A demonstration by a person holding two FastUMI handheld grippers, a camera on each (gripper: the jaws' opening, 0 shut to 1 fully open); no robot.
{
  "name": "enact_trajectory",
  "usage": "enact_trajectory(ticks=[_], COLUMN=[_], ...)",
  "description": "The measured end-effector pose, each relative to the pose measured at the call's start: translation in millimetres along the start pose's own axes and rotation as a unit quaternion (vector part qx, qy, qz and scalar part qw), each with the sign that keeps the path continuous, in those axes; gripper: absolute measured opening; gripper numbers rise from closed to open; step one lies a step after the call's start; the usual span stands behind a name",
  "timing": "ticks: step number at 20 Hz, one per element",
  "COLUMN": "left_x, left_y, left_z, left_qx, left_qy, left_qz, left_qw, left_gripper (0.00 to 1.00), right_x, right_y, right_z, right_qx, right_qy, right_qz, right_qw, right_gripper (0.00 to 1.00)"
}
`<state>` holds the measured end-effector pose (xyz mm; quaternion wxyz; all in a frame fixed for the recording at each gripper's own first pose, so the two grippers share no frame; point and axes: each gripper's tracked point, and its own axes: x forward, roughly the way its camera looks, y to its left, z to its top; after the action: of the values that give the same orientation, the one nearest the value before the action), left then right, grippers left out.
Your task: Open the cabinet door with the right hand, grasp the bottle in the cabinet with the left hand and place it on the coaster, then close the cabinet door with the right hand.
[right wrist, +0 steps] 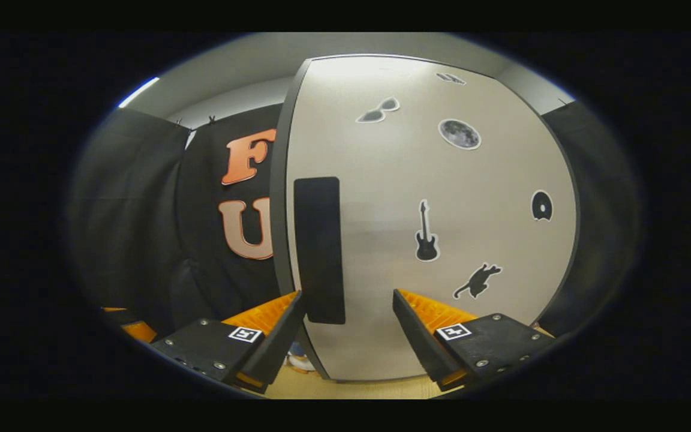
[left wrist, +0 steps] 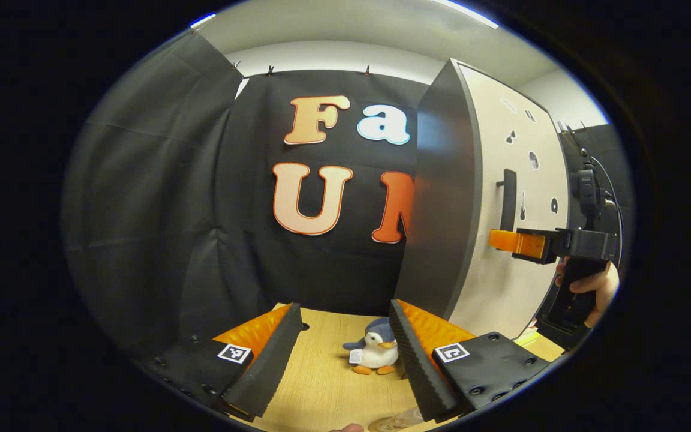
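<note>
Right gripper (right wrist: 348, 327) spread at the cabinet door (right wrist: 429, 228) handle (right wrist: 320, 249), left gripper (left wrist: 345, 351) likewise, bottle hidden.

The left tool (left wrist: 345, 354) has ridged fingers on flat black plates studded with screws, each plate bearing a small square black-and-white tag. The right tool (right wrist: 348, 336) is built alike. Seen from afar, it carries a black handle and a thin black cable.
</note>
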<state>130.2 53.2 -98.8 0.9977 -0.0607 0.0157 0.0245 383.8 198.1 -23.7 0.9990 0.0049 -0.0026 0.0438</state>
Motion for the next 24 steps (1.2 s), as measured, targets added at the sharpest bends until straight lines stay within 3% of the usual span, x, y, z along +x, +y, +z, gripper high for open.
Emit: enact_trajectory(ticks=[1, 2, 3, 4, 5, 6, 7, 9, 15, 20, 23, 24], left_x=[-5.1, -10.0, -15.8, -21.9, -28.7, -35.1, -42.7, -60.4, -110.1, -152.5, -164.8, -167.7], left_y=[-6.9, -14.1, -22.9, -31.6, -41.4, -50.4, -60.6, -79.6, -132.4, -157.4, -159.9, -161.6], left_z=[3.6, 5.2, 8.5, 11.4, 13.6, 19.4, 24.8, 31.5, 49.5, 71.4, 78.1, 79.2], left_qx=[0.002, 0.003, 0.001, 0.000, 0.002, 0.003, 0.006, 0.010, 0.012, 0.017, 0.023, 0.024], left_qy=[-0.001, -0.001, -0.004, -0.002, -0.001, -0.004, -0.008, -0.014, -0.021, -0.030, -0.037, -0.037], left_qz=[-0.002, -0.004, -0.006, -0.008, -0.012, -0.017, -0.019, -0.022, -0.037, -0.044, -0.036, -0.033], left_qw=[1.000, 1.000, 1.000, 1.000, 1.000, 1.000, 1.000, 1.000, 0.999, 0.998, 0.998, 0.998], left_gripper=[0.99, 0.92, 0.92, 0.99, 0.92, 0.92, 0.99, 0.92, 0.92, 0.95, 0.92, 0.95], right_x=[-14.3, -28.3, -44.3, -60.1, -77.3, -93.7, -113.1, -149.5, -248.5, -297.5, -312.7, -315.1], right_y=[-3.6, -7.6, -12.2, -17.0, -22.9, -30.0, -37.5, -52.9, -89.0, -100.3, -102.5, -102.3], right_z=[6.5, 11.8, 14.6, 16.2, 17.0, 17.9, 19.5, 22.3, 34.6, 33.7, 30.9, 30.3], right_qx=[0.001, 0.001, 0.003, 0.004, 0.004, 0.004, 0.002, 0.002, 0.018, 0.028, 0.022, 0.023], right_qy=[-0.008, -0.015, -0.015, -0.014, -0.009, -0.008, -0.007, -0.004, -0.005, -0.004, -0.002, -0.001], right_qz=[-0.002, -0.004, -0.004, -0.004, -0.004, -0.008, -0.010, -0.016, -0.027, -0.027, -0.025, -0.022], right_qw=[1.000, 1.000, 1.000, 1.000, 1.000, 1.000, 1.000, 1.000, 0.999, 0.999, 0.999, 0.999], right_gripper=[0.91, 0.91, 0.86, 0.91, 0.91, 0.91, 0.91, 0.91, 0.92, 0.92, 0.92, 0.92])
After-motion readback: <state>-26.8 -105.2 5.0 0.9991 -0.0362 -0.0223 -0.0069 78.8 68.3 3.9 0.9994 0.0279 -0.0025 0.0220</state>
